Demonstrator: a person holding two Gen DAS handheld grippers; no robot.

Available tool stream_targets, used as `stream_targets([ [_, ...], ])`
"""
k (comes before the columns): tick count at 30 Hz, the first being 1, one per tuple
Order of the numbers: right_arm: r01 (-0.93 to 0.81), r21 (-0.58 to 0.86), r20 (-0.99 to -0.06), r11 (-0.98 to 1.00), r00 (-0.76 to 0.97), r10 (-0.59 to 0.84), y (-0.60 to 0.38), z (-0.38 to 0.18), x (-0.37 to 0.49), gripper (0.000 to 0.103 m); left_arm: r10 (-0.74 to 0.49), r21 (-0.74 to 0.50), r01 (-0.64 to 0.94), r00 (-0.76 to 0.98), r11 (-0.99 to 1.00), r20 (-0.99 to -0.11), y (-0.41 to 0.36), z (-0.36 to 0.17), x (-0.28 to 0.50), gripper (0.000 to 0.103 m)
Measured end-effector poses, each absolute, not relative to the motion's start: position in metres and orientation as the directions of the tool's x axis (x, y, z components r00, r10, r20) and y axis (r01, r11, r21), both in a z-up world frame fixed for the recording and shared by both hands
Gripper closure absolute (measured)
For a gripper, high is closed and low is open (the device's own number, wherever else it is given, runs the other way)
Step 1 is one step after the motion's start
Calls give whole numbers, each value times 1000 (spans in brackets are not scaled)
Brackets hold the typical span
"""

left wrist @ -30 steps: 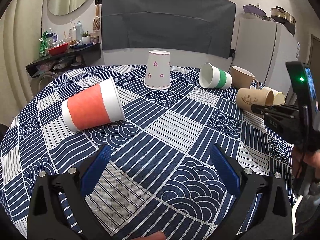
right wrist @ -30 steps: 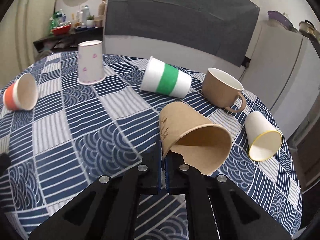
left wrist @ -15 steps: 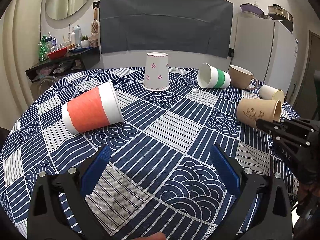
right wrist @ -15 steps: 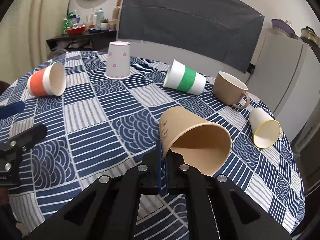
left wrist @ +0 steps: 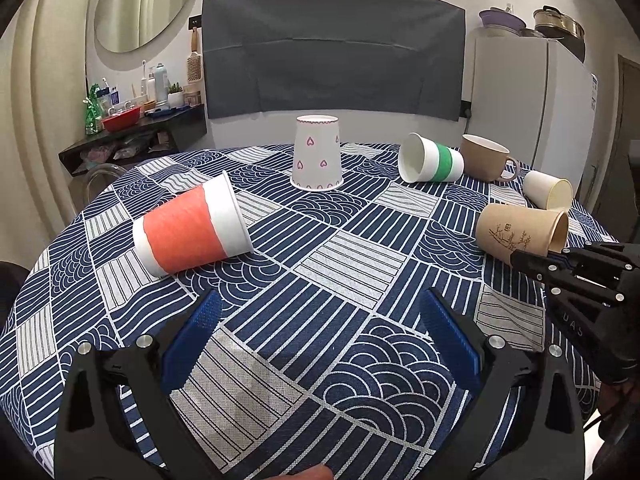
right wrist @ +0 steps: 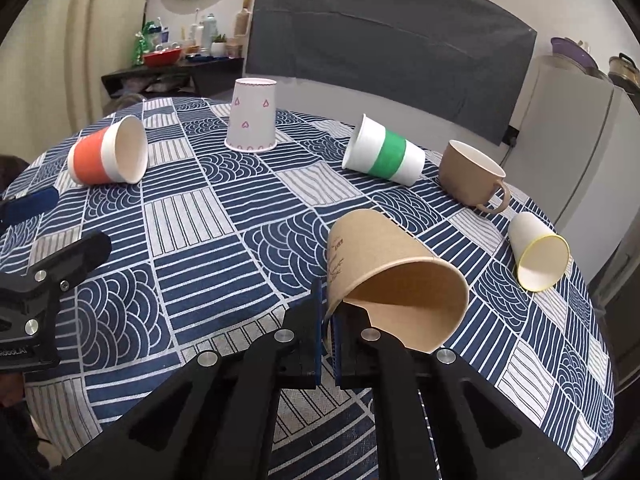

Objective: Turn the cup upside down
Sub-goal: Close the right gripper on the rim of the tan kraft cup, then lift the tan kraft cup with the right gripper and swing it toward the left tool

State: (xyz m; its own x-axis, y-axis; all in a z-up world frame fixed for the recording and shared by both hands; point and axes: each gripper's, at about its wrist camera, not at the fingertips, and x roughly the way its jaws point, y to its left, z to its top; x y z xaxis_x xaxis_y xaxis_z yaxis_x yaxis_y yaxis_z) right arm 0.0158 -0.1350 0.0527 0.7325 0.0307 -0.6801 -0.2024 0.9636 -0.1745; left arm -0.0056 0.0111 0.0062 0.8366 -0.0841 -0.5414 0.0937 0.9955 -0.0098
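Observation:
My right gripper [right wrist: 328, 324] is shut on the rim of a brown paper cup [right wrist: 384, 264], one finger inside the mouth and one outside. The cup is on its side, mouth toward the camera. It also shows in the left wrist view [left wrist: 520, 232] at the right, with the right gripper [left wrist: 520, 258] pinching it. My left gripper [left wrist: 320, 320] is open and empty low over the patterned tablecloth [left wrist: 320, 248]. An orange-banded paper cup [left wrist: 192, 228] lies on its side ahead and left of it.
A white heart-print cup [left wrist: 318, 152] stands upside down at the back. A green-banded cup [left wrist: 432, 158] and a small yellow-rimmed cup [left wrist: 548, 190] lie on their sides. A tan mug [left wrist: 484, 158] stands upright. A fridge [left wrist: 532, 96] is at the right.
The right gripper with the brown cup has lowered toward the table and swung so more of the left side of the table shows. The left gripper has hardly moved.

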Motion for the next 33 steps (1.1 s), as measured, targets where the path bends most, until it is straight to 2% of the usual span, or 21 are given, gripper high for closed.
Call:
stream_targets([
  [2,-207,-171,-687,963,726,34,-136,51,16,95,-86,-13,94,836,996,-542,11,6,-5,6],
  [4,-208,-167,-691,964,722,35,-137,50,16,78,-87,-17,93,836,996,-542,12,6,-6,6],
  [5,-205,-167,-689,964,724,35,-137,50,15,61,-87,-17,93,837,996,-541,12,7,-6,6],
  [6,-203,-168,-684,965,729,34,-138,51,14,51,-86,-16,92,837,996,-541,12,6,-6,6],
  [8,-197,-175,-677,965,736,27,-139,52,11,48,-85,-12,93,836,996,-542,11,6,-6,6],
  [12,-195,-166,-675,967,737,33,-142,55,8,29,-87,-10,97,832,995,-547,10,6,-4,6],
  [15,-197,-151,-675,969,736,45,-144,56,5,21,-88,-12,98,830,995,-551,10,6,-4,6],
  [33,-182,-147,-659,972,751,41,-162,68,-20,16,-29,17,48,808,999,-589,8,2,4,6],
])
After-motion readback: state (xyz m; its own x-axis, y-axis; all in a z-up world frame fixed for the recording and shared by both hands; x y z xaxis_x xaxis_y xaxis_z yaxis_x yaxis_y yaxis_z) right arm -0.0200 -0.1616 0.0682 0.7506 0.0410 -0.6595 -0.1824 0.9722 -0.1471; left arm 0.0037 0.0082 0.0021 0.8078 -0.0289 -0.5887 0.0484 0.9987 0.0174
